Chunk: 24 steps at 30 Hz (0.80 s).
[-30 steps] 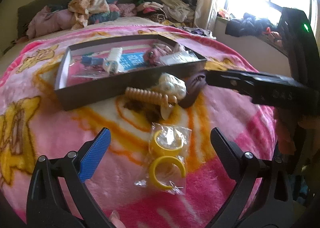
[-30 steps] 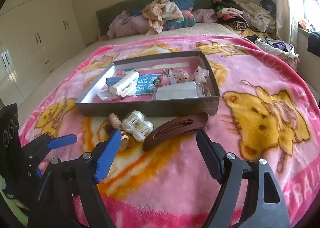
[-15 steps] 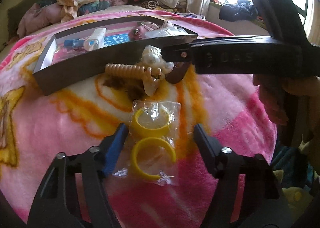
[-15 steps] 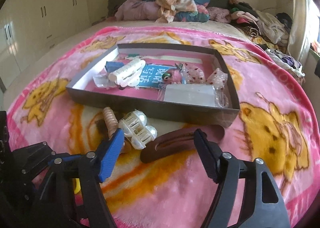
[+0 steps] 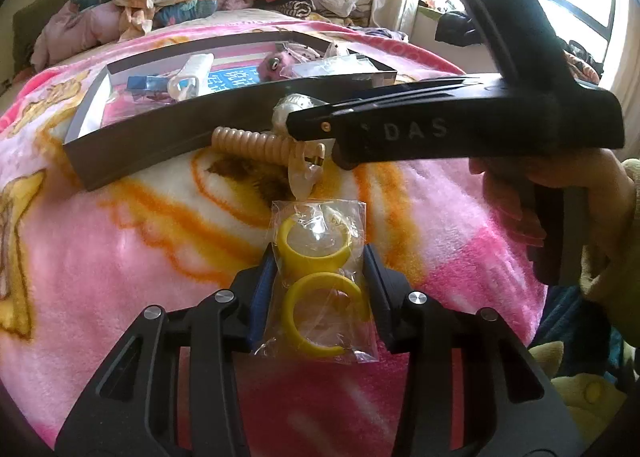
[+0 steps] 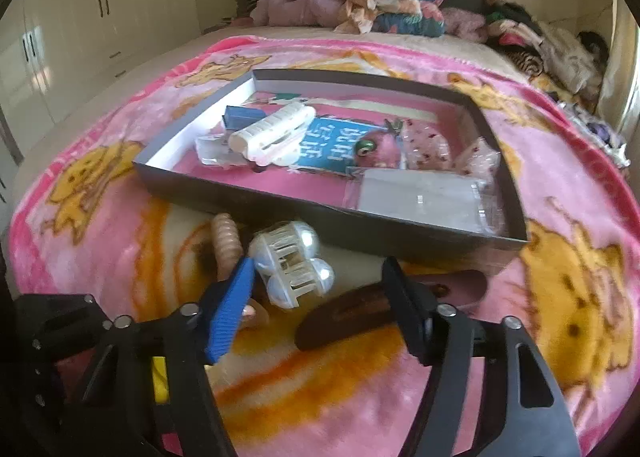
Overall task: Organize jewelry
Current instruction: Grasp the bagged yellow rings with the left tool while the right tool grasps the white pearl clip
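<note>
A clear bag with two yellow rings (image 5: 320,281) lies on the pink blanket. My left gripper (image 5: 318,277) is shut on this bag, one finger at each side. A dark shallow box (image 6: 400,227) holds a white hair clip (image 6: 272,133), a blue card and several small packets. In front of the box lie a white pearl claw clip (image 6: 292,261), a beige spiral clip (image 6: 226,245) and a brown barrette (image 6: 360,315). My right gripper (image 6: 320,309) is open, low over the barrette and the claw clip. Its body (image 5: 460,125) crosses the left wrist view.
The pink cartoon blanket (image 6: 560,297) covers the bed. Piled clothes (image 6: 380,5) lie at the headboard and along the window side. White wardrobes (image 6: 80,25) stand to the left. The box's near wall (image 5: 160,141) stands just behind the loose clips.
My left gripper moved forward and closed on the bag of yellow rings. My right gripper moved down and forward toward the barrette and claw clip, staying open.
</note>
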### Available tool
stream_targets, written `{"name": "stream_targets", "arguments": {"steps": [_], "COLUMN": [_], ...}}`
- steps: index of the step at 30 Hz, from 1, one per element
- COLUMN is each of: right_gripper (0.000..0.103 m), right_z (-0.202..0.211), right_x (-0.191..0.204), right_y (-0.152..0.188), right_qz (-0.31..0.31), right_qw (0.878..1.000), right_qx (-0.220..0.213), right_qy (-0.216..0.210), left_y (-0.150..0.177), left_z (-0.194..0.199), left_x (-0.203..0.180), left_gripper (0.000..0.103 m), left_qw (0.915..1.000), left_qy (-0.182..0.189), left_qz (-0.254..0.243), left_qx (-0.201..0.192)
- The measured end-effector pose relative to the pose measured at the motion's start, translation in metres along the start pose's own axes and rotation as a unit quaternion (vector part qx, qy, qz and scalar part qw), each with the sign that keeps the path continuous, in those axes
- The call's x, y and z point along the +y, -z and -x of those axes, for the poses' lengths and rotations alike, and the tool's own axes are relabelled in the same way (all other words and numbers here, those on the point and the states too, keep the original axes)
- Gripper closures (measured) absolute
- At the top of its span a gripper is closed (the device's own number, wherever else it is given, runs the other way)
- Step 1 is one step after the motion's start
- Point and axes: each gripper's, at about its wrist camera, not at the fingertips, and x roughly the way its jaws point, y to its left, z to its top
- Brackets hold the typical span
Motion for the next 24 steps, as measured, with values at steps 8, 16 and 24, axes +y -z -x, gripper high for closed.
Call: {"name": "stream_targets", "arguments": {"steps": [8, 16, 24], "right_gripper": [0.068, 0.069, 0.07], "right_z": [-0.006, 0.016, 0.047], "right_x": [0.001, -0.008, -0.023], "right_y": [0.001, 0.009, 0.019], "right_qz": [-0.031, -0.064, -0.097], "right_qw": [0.998, 0.996, 0.992], "right_qx": [0.006, -0.024, -0.058], "right_qy": [-0.055, -0.059, -0.054], "left_y": [-0.001, -0.001, -0.007], "left_z": [0.001, 0.002, 0.006], "left_x": [0.002, 0.002, -0.003], "left_gripper": [0.07, 0.07, 0.07], "left_qw": [1.0, 1.0, 0.9999], "left_qy": [0.007, 0.007, 0.011], "left_qz": [0.006, 0.004, 0.001], "left_qx": [-0.001, -0.002, -0.007]}}
